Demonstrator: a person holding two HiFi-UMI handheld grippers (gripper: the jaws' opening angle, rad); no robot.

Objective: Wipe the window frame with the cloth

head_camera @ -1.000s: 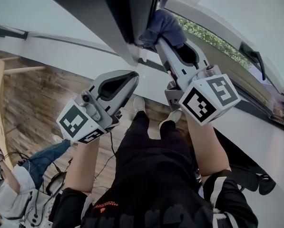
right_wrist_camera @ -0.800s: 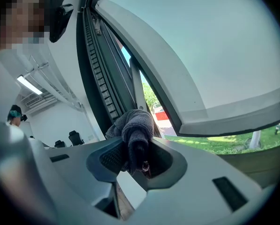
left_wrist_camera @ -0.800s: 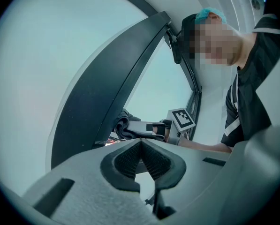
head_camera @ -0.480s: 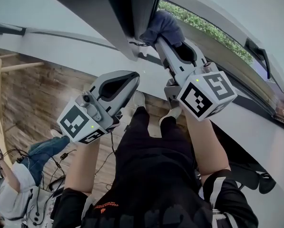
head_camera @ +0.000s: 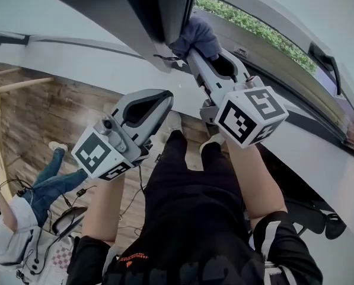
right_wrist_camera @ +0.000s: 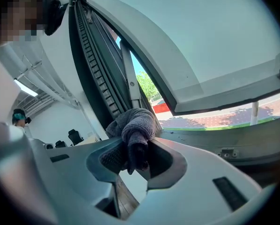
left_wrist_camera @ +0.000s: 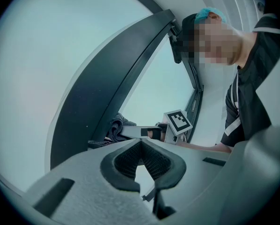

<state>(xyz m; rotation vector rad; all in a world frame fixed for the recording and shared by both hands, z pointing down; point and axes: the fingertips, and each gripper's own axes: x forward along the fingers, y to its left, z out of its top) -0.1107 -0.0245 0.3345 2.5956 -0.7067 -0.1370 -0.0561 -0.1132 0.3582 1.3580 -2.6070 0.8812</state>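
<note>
In the head view my right gripper (head_camera: 192, 51) is shut on a dark grey-blue cloth (head_camera: 196, 35) and presses it against the lower end of the dark window frame (head_camera: 165, 10). The right gripper view shows the cloth (right_wrist_camera: 135, 124) bunched between the jaws, with the ribbed frame track (right_wrist_camera: 100, 83) just behind it. My left gripper (head_camera: 163, 95) hangs lower and to the left, off the frame, shut with nothing in it. From the left gripper view, its closed jaws (left_wrist_camera: 141, 142) point up at the frame (left_wrist_camera: 116, 88), the cloth (left_wrist_camera: 115, 127) and the right gripper's marker cube (left_wrist_camera: 177, 122).
The opened sash with its black handle (head_camera: 322, 57) runs along the right, with a green hedge (head_camera: 251, 24) outside. A white sill wall (head_camera: 93, 61) lies under the frame. Below are wooden floor (head_camera: 34, 123), cables, and another person (head_camera: 22, 218) at lower left.
The right gripper has slid the cloth a little to the left along the frame. The left gripper has stayed put. The person at lower left has shifted their legs.
</note>
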